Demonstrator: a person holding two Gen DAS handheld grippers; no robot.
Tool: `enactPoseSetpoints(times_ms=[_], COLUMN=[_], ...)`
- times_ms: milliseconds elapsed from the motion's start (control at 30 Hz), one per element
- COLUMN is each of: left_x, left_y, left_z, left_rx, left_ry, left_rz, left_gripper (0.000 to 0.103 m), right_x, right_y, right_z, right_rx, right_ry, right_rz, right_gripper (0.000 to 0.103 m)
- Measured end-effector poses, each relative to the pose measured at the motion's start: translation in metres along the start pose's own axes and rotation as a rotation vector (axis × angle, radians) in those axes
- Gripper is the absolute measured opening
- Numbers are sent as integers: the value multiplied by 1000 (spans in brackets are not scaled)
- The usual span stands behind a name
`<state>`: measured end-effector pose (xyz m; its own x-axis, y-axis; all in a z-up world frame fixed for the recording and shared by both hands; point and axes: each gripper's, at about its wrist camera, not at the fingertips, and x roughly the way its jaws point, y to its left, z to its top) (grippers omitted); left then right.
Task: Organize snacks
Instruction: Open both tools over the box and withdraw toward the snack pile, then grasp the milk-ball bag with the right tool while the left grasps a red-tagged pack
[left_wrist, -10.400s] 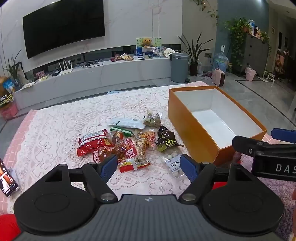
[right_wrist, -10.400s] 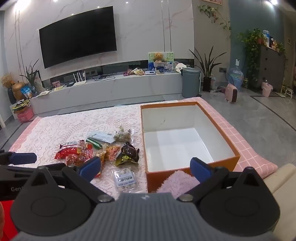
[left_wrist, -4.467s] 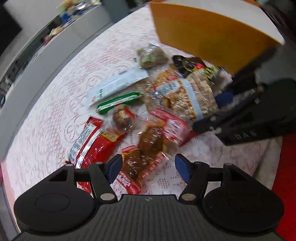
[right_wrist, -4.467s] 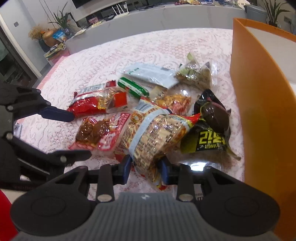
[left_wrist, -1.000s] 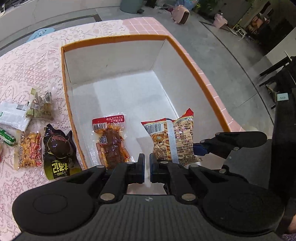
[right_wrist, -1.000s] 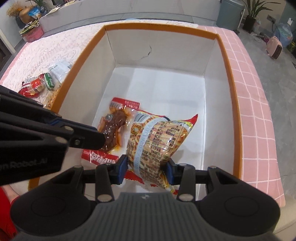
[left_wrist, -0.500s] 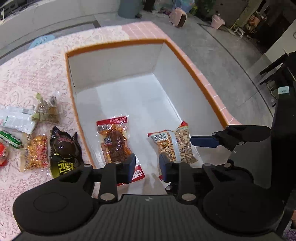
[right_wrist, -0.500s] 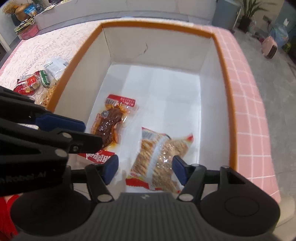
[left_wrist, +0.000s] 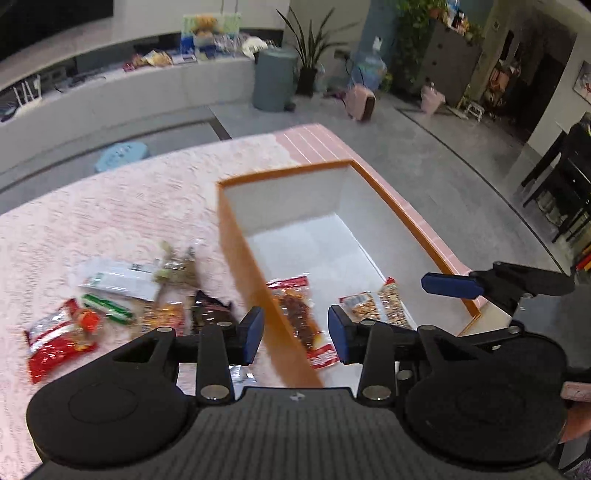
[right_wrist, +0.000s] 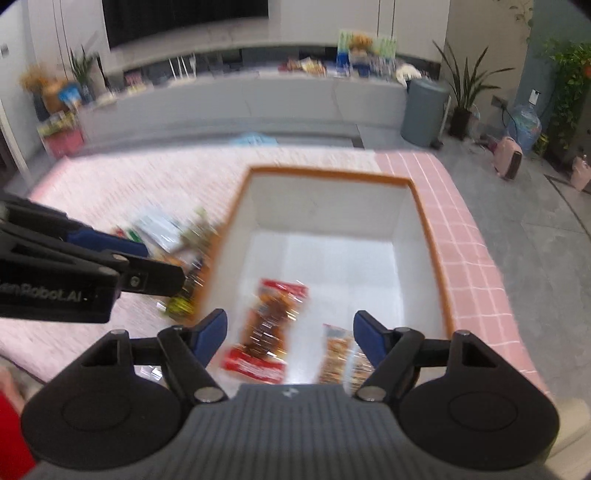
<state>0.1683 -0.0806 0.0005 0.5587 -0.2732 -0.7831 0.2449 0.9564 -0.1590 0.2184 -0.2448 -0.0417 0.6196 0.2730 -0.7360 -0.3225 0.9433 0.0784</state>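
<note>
Snacks are seen in two places: a red meat packet (right_wrist: 271, 325) and a striped cracker bag (right_wrist: 338, 354) lie inside the orange box (right_wrist: 430, 236). Both the left gripper (left_wrist: 295, 330) and right gripper (right_wrist: 290, 334) are spread wide, empty. Remaining packets (left_wrist: 110, 295) are scattered on the lace cloth (left_wrist: 110, 206); the box wall stands between. A grey bin (left_wrist: 273, 79) is seen beyond.

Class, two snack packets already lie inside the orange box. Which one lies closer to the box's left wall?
The red-edged packet of dark brown meat, lying by the orange box's left wall. The yellowish cracker packet lies further right.
</note>
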Motion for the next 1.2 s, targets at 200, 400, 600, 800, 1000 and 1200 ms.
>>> enactPoseSetpoints(times_ms=[200,400,600,800,1000,1200], left_x=[-28,-43,-50,-38,-24,-9], left_y=[25,49,74,106,127,141], left_z=[-22,-46,-69,-91,-103,-111], left_rx=[8,-2,1,-52,-95,-121], left_ry=[-56,-83,-63,-19,8,9], left_rz=[32,40,63,76,49,23], left_gripper=[51,51,52,52,52,52], right_x=[-17,-25,-23,-8,23,61], right_y=[26,69,116,147,177,185], right_z=[-11,-25,-43,-71,-89,-84], right_rx=[70,71,11,-28,-99,-96], right_ry=[-85,-137,-184,-189,-146,-73], right_rz=[77,93,61,-30,-98,-173], right_gripper=[75,75,75,70,67,67])
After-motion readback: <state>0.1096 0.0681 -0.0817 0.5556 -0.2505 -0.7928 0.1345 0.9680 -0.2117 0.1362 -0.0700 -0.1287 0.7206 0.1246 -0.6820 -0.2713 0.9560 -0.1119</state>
